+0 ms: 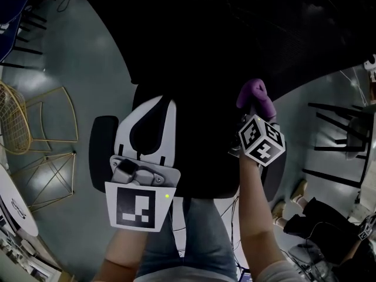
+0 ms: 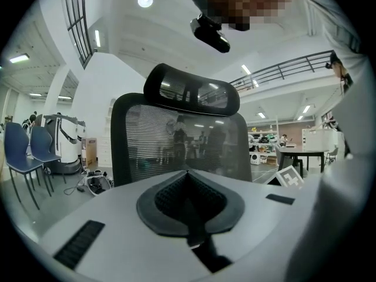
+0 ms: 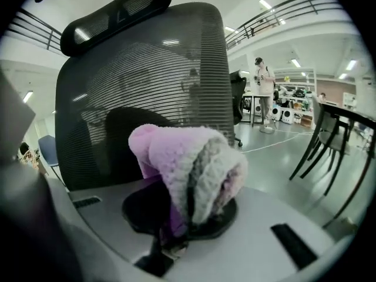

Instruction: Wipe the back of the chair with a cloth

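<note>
The right claw (image 3: 187,213) is seen clamped on a fluffy purple cloth (image 3: 188,163), which is bunched up and bulges out past the tips of the jaws. The cloth is held in front of the mesh back (image 3: 147,81) of a black office chair (image 1: 205,163), below the headrest (image 3: 111,16). Whether cloth and mesh are touching cannot be told. In the head view the same claw is shown at the right, its marker cube (image 1: 261,141) turned toward the camera. There the cloth is pushed out over the chair's dark top, near its right side.

The left claw (image 2: 191,213) is shown with its jaws pressed together and nothing caught between them. It is pointed at the mesh back and kept apart from it, with the headrest seen above. In the head view it is held low at the left, over the dark bulk of the chair and just beside an armrest (image 1: 101,151).

A grey floor (image 1: 88,69) is spread around the chair. Gold wire-frame chairs (image 1: 35,122) are seen at the left edge of the head view. Two blue chairs (image 2: 23,157) are lined up at the left of the left gripper view. A person (image 3: 262,78) is pictured standing well behind the chair in the right gripper view.
</note>
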Demonstrator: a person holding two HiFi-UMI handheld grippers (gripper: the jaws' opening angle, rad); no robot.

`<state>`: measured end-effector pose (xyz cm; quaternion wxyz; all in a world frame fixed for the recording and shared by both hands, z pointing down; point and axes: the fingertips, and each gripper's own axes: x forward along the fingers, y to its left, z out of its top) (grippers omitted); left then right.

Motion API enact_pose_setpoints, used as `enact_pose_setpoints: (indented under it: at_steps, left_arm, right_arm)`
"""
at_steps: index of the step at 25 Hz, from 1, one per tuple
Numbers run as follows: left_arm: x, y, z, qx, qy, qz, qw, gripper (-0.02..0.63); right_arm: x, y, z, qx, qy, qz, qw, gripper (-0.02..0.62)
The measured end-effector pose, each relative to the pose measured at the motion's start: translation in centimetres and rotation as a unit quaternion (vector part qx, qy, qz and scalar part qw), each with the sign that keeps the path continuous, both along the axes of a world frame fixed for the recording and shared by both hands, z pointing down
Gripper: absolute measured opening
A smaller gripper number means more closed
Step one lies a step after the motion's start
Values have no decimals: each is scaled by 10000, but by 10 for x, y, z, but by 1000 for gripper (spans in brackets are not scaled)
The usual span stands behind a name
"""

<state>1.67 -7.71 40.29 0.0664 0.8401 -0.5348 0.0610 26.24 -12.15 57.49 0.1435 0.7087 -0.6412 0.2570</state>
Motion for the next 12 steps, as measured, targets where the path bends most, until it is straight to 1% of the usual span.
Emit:
enact_pose_setpoints:
  at_steps: [5, 12]
  left_arm:
    - [11, 0, -2, -4, -5, 52, 10000, 14]
    - [11, -3, 0, -28, -54, 54, 10000, 14]
  right_arm:
    - [23, 6, 0, -39, 58, 102, 9999, 54]
    - [32, 11, -1, -6, 132, 170, 9998, 54]
